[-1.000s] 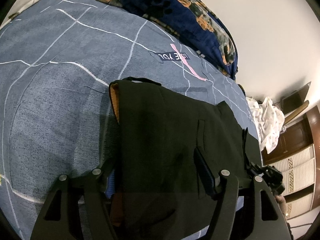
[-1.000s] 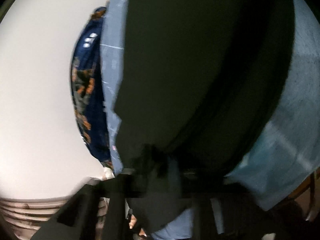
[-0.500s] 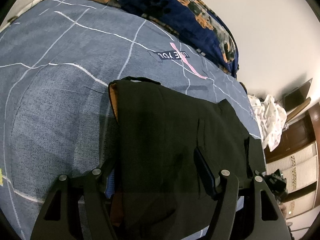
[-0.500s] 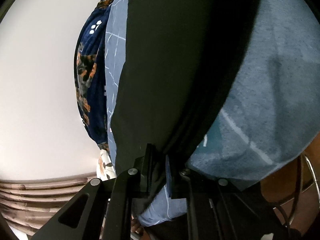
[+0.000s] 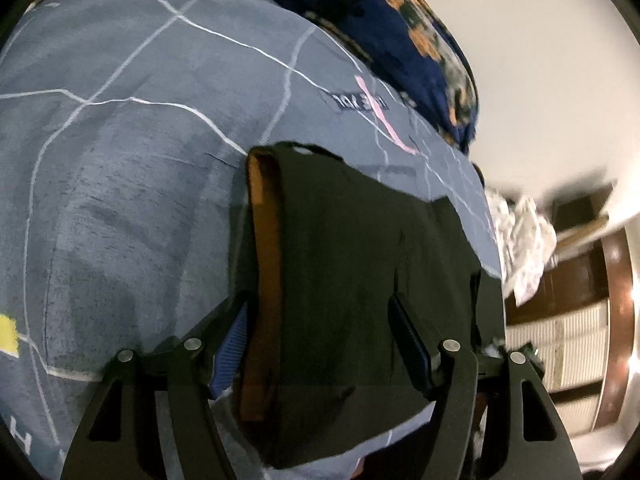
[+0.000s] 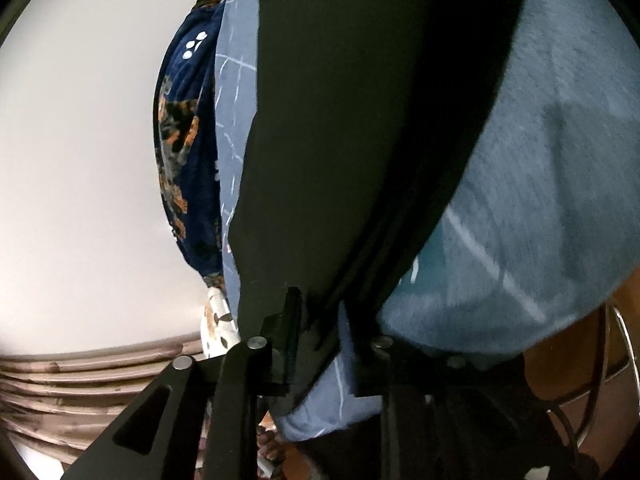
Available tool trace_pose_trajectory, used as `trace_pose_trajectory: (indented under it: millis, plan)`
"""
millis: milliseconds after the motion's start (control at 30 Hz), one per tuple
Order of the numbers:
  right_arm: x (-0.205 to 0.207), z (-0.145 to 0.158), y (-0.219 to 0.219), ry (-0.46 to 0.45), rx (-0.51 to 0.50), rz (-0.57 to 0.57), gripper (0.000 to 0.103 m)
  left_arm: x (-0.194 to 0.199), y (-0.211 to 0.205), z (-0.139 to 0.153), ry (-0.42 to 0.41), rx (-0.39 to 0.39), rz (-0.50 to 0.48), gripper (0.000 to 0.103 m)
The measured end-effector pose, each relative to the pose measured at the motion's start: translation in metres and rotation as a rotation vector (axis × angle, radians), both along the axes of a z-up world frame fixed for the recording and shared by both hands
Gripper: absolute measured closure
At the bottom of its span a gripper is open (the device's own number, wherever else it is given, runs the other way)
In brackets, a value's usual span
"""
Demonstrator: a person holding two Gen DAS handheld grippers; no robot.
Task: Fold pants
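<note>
The black pants (image 5: 344, 264) lie folded on the blue-grey bedspread (image 5: 132, 148), with an orange inner band (image 5: 264, 264) showing along their left edge. My left gripper (image 5: 320, 340) is open, its fingers astride the near end of the pants. In the right wrist view the pants (image 6: 360, 120) fill the middle. My right gripper (image 6: 316, 324) has its fingers close together around the pants' near edge, with cloth between them.
A dark blue patterned blanket (image 5: 400, 20) lies along the far side of the bed, also in the right wrist view (image 6: 184, 140). White clothing (image 5: 524, 240) and a wooden cabinet (image 5: 592, 320) stand beyond the bed's right edge. A pale wall (image 6: 80, 160) is behind.
The left gripper has tilted slightly, showing more of the orange band. The right view has steadied from blur and its fingers stand a little further apart on the pants' edge.
</note>
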State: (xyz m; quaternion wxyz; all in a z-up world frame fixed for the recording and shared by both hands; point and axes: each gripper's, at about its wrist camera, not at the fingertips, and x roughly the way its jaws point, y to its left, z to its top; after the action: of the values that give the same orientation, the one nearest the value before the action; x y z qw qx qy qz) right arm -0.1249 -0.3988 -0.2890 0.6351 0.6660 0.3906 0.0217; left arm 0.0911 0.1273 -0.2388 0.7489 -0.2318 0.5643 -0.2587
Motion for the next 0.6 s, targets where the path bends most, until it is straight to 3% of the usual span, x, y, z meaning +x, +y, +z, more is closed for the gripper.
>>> trace_pose_trajectory:
  millis: [33, 67, 133, 267, 333, 367, 467, 600]
  plan:
    - [-0.001, 0.004, 0.003, 0.0, -0.004, 0.014, 0.071, 0.0, -0.004, -0.001, -0.001, 0.0, -0.041, 0.035]
    - [-0.003, 0.007, 0.005, 0.005, -0.011, 0.028, 0.054, 0.0, -0.007, -0.001, 0.0, -0.003, -0.066, 0.035]
    - [-0.008, 0.012, 0.011, -0.001, -0.003, 0.047, 0.043, 0.003, -0.014, -0.002, -0.007, -0.011, -0.118, 0.034]
    - [-0.016, 0.017, 0.019, -0.002, 0.008, 0.074, 0.043, 0.011, -0.024, -0.003, -0.034, -0.008, -0.175, 0.035]
    - [-0.018, 0.021, 0.021, -0.019, 0.023, 0.069, 0.042, 0.011, -0.032, -0.002, -0.058, 0.044, -0.205, 0.054]
    - [-0.017, 0.023, 0.022, -0.029, 0.027, 0.063, 0.041, 0.011, -0.035, -0.001, -0.066, 0.081, -0.206, 0.07]
    - [-0.008, 0.034, 0.024, -0.074, 0.013, 0.066, 0.037, 0.008, -0.035, 0.016, -0.066, 0.052, -0.171, 0.081]
    - [0.026, 0.053, 0.042, -0.12, -0.084, 0.182, 0.035, -0.005, -0.06, 0.064, -0.138, -0.006, -0.213, 0.083]
